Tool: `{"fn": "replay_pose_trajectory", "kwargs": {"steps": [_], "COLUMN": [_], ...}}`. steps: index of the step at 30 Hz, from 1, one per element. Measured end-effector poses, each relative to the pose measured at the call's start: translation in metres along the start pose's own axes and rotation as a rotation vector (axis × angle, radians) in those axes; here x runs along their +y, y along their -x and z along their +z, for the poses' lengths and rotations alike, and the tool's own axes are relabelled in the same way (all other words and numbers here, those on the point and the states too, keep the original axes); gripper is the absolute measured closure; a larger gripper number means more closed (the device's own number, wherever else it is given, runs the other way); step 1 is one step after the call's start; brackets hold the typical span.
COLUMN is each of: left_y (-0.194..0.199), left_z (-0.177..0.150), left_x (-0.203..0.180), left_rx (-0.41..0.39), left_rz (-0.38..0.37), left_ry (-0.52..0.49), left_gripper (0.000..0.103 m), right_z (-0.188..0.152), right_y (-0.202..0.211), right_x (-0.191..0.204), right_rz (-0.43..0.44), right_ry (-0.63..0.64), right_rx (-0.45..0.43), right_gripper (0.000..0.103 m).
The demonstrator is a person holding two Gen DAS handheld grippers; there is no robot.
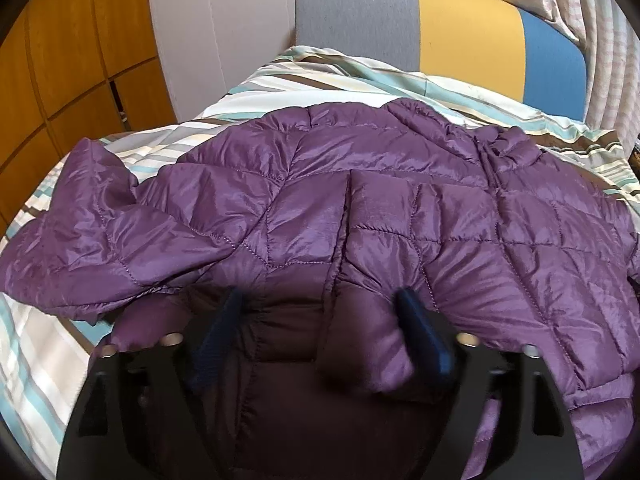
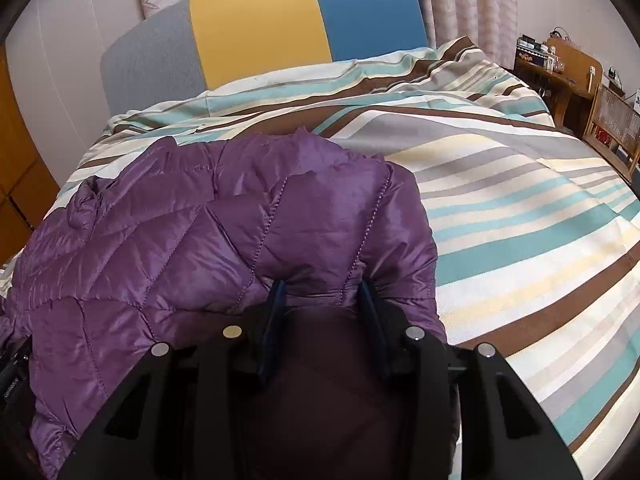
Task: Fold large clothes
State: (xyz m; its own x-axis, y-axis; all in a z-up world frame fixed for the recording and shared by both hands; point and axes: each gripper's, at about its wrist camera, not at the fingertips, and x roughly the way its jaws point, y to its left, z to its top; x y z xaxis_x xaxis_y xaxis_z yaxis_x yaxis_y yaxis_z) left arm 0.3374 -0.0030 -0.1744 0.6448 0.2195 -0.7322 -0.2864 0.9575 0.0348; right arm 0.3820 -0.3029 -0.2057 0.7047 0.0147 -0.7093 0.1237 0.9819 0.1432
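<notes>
The purple quilted jacket [image 1: 360, 208] lay spread across the striped bedcover [image 1: 304, 76], its long axis running side to side in front of both grippers, one sleeve [image 1: 80, 216] trailing off to the left. The left gripper [image 1: 320, 320] stood with fingers spread wide, the jacket's near edge bunched between them but not pinched. Further right, the right gripper [image 2: 324, 300] had its fingers [image 2: 276, 312] drawn in against a fold of the jacket's right-hand edge, apparently gripping it. Bare bedcover lay to the right of that edge. Judged from this, the right hand was the one placed to carry fabric leftward over the body.
</notes>
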Motion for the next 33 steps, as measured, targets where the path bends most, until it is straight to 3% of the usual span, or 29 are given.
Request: {"fn": "replay_pose_trajectory", "kwargs": {"steps": [4, 6, 10, 13, 16, 18, 24, 27, 33], "left_y": [0.023, 0.038, 0.050, 0.027, -0.016, -0.029, -0.030, -0.030, -0.030], "left_z": [0.002, 0.006, 0.028, 0.040, 0.033, 0.025, 0.022, 0.021, 0.022], "left_x": [0.003, -0.004, -0.037, -0.055, -0.060, -0.049, -0.044, -0.041, -0.043], "left_rx": [-0.038, -0.070, -0.096, -0.036, 0.047, 0.063, 0.049, 0.049, 0.047], "left_rz": [-0.080, -0.124, -0.136, -0.116, 0.006, -0.053, -0.048, -0.060, -0.064], "left_ry": [0.019, -0.010, -0.105, -0.137, -0.189, -0.137, -0.122, -0.113, -0.110], "left_gripper": [0.010, 0.010, 0.010, 0.010, 0.007, 0.004, 0.003, 0.003, 0.003], "right_z": [-0.001, 0.003, 0.003, 0.003, 0.003, 0.003, 0.003, 0.002, -0.014], "right_y": [0.002, 0.002, 0.004, 0.005, 0.005, 0.005, 0.009, 0.021, 0.055], "right_x": [0.003, 0.005, 0.006, 0.006, 0.006, 0.006, 0.007, 0.008, 0.006], "right_rz": [-0.022, -0.031, -0.039, -0.042, -0.041, -0.039, -0.045, -0.025, -0.001], "right_ry": [0.016, 0.024, 0.029, 0.031, 0.031, 0.031, 0.034, 0.038, 0.068], "right_rx": [-0.006, -0.007, -0.010, -0.013, -0.012, -0.013, -0.028, -0.058, -0.054], "right_gripper": [0.065, 0.064, 0.064, 0.064, 0.064, 0.064, 0.062, 0.050, 0.050]}}
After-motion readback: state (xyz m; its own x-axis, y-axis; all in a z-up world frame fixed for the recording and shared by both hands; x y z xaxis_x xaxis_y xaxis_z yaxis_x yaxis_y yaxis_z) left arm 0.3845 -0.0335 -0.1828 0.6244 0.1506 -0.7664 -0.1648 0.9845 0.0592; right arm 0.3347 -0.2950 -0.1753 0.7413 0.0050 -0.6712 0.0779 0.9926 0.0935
